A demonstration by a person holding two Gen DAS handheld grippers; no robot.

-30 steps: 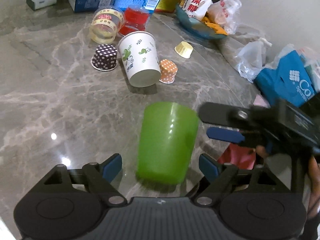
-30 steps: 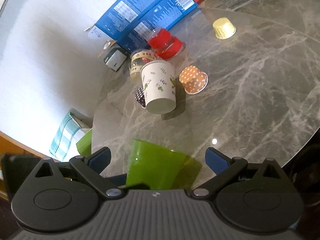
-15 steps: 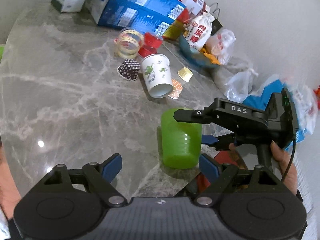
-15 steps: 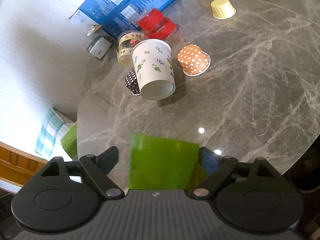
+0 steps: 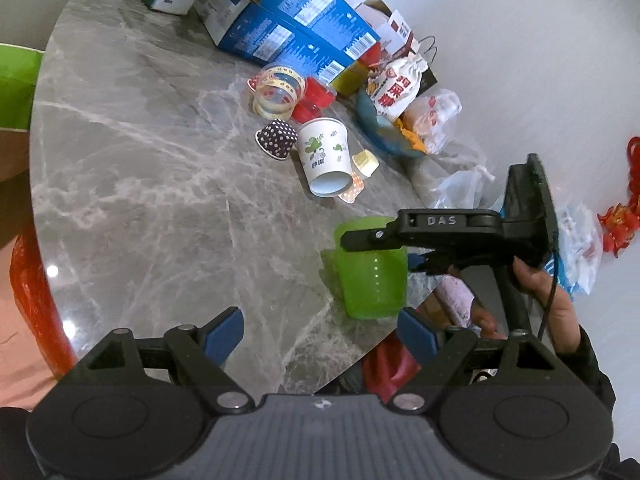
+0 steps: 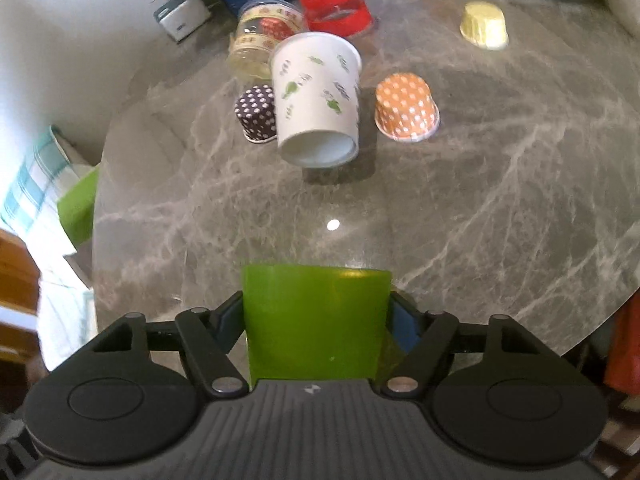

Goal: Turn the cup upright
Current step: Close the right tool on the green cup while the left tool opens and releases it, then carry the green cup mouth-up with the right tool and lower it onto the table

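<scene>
translucent glossy plastic green cup [image 5: 372,276], matt black plastic right gripper [image 6: 316,320], polished veined marble table [image 5: 140,184], printed paper cup [image 6: 316,108]

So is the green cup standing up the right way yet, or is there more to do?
Nearly done. The green cup looks upright on the marble table, wide mouth up and narrow base down. In hand: the right gripper is shut on its sides, and the left gripper is open, holding nothing. Left: let go and pull away. The leaf-print paper cup lies on its side, untouched.
</scene>
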